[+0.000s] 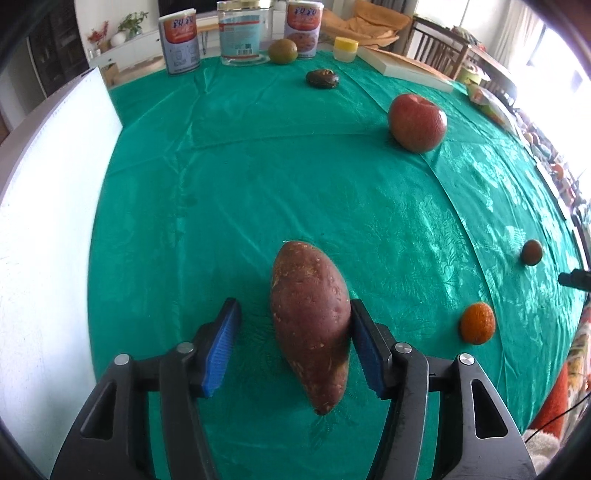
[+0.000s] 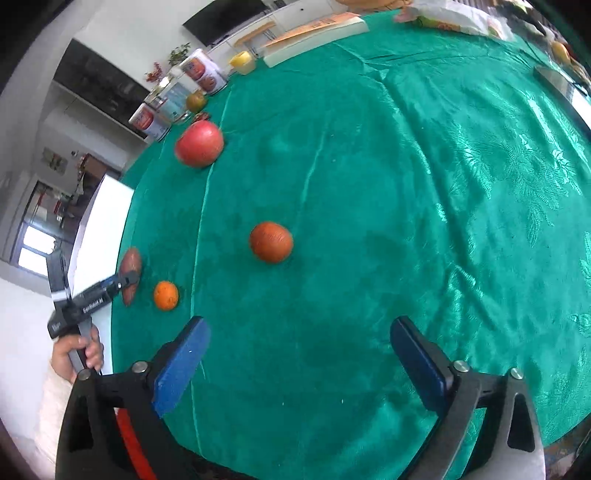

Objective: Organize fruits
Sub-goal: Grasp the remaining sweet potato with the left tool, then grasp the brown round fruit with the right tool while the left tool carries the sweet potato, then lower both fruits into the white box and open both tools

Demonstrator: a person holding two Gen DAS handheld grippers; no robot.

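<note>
A reddish sweet potato (image 1: pixel 312 325) lies on the green tablecloth (image 1: pixel 258 192) between the fingers of my left gripper (image 1: pixel 295 343). The jaws are open; the right pad touches it, the left pad stands apart. It also shows in the right wrist view (image 2: pixel 130 274). A red apple (image 1: pixel 416 122) (image 2: pixel 199 144), a small orange (image 1: pixel 477 323) (image 2: pixel 166 295), a brown round fruit (image 1: pixel 532 252) (image 2: pixel 271 242), a green fruit (image 1: pixel 282 51) and a dark fruit (image 1: pixel 322 78) lie on the cloth. My right gripper (image 2: pixel 299 354) is open and empty above the cloth.
Two cans (image 1: pixel 179 44) (image 1: pixel 303 27) and a clear jar (image 1: pixel 240 31) stand at the far edge, with a yellow-lidded tub (image 1: pixel 346 48) and a flat box (image 1: pixel 406 66). A white surface (image 1: pixel 48 229) borders the cloth on the left.
</note>
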